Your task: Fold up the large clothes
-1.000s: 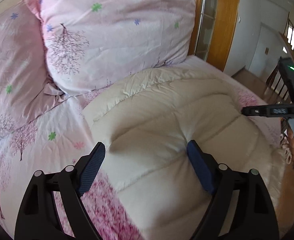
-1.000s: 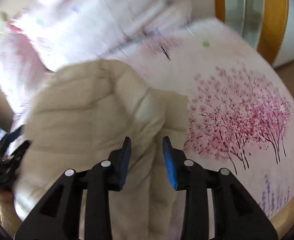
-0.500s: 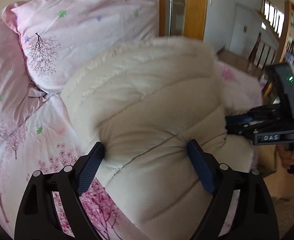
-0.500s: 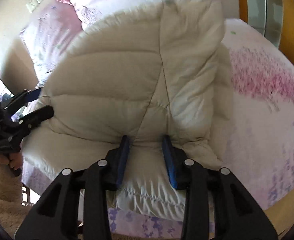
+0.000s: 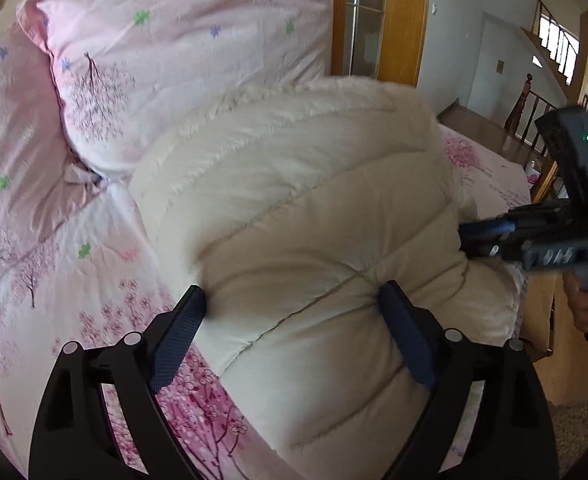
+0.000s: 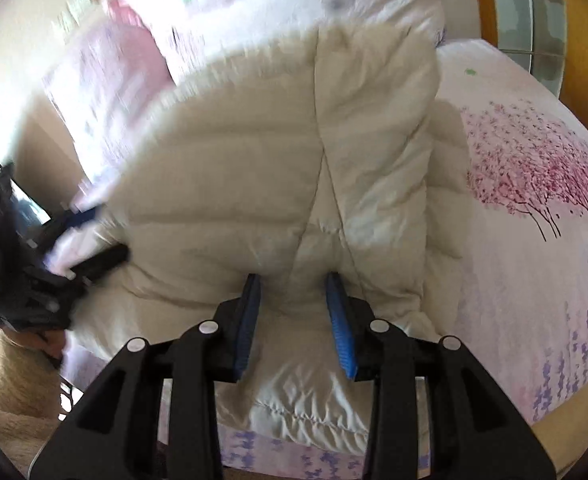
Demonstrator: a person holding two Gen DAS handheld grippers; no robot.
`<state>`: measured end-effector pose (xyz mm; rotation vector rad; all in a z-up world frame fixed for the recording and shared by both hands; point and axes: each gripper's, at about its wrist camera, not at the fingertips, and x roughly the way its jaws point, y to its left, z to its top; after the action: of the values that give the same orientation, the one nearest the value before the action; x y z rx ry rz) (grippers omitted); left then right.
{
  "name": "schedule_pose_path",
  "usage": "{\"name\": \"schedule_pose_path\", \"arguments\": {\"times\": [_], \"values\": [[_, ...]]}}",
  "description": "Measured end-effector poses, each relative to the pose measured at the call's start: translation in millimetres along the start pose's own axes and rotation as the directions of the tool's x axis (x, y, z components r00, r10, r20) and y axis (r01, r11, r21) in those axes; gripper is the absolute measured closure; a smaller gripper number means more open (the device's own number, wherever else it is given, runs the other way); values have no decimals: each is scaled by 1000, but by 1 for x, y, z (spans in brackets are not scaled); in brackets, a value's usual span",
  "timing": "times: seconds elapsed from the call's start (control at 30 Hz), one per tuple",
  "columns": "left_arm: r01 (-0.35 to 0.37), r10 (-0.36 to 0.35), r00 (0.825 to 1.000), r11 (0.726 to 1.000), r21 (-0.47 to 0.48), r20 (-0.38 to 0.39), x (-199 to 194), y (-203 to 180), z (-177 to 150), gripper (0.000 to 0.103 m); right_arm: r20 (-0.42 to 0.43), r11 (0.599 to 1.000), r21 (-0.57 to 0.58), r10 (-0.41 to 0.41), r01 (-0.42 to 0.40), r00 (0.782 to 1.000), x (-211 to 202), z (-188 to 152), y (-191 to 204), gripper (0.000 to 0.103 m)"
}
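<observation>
Holding the cream puffer jacket (image 5: 318,216) from its two near corners, I am keeping it bunched and doubled over on the bed (image 5: 53,280), close to the edge nearest me, so the folded half is sitting squarely on the lower half. My left gripper (image 5: 294,332) is straddling a fat quilted section; its jaws are opening wide, with the padding still bulging between them and touching both pads. My right gripper (image 6: 294,316) is pinching a narrower ridge of the jacket near its hem, jaws set close with fabric squeezed between the blue pads. Pink floral pillows (image 5: 189,64) are lying behind the jacket against the headboard end.

Compared with a second ago, the jacket is standing higher and rounder in the left view, where it was lying flatter. The right gripper is now sitting close against the jacket's side rather than well off to the edge.
</observation>
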<state>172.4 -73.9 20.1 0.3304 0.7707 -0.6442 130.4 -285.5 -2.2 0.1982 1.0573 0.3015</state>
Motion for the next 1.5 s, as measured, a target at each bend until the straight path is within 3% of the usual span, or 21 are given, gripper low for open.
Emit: {"name": "schedule_pose_path", "arguments": {"times": [0.13,0.33,0.4,0.47,0.53,0.63,0.87,0.9,0.97,1.03,1.1,1.2,1.3,1.4,1.5], "values": [[2,-2,1000,1000,-22,2,0,-1,-1,12,-20,1000,-8,-10,10,1000,1,9,1,67],[26,-14,998,986,-165,68,-19,26,10,11,131,1000,-30,8,-4,991,-34,37,10,62],[-2,13,998,983,-186,55,-14,32,16,10,142,999,-32,-8,12,990,-32,50,10,59],[-18,23,999,984,-178,31,-4,32,19,10,105,998,-33,-41,45,994,-23,55,12,58],[-21,22,1000,985,-170,4,4,28,19,10,9,995,-29,-95,95,995,3,63,6,54],[-11,7,1000,987,-162,-23,16,25,18,9,-70,995,-24,-102,100,992,27,61,-3,52],[-26,17,999,986,-166,-52,45,21,16,2,-89,998,13,-61,63,994,36,66,-23,51],[-20,13,999,985,-174,-41,41,21,15,2,-79,998,14,-60,61,995,31,66,-22,48],[3,-7,1000,980,-200,-18,31,25,13,2,-36,999,21,-31,31,999,13,62,-25,32],[13,-15,1000,975,-222,-8,24,29,13,1,31,999,42,-4,3,1000,-9,58,-30,8],[7,-7,1000,974,-227,1,19,31,15,1,82,997,70,12,-18,997,-27,57,-39,2],[-5,7,1000,974,-228,6,13,31,18,1,92,989,145,22,-35,996,-38,60,-60,2],[53,-33,997,956,-288,74,1,43,18,1,65,972,231,15,-30,998,-37,58,-89,2],[163,-106,981,908,-387,165,-9,67,14,1,58,955,284,69,-83,996,-27,54,-112,2],[159,-110,985,884,-439,136,-2,84,12,1,47,931,331,147,-154,988,-16,44,-118,2]]}}
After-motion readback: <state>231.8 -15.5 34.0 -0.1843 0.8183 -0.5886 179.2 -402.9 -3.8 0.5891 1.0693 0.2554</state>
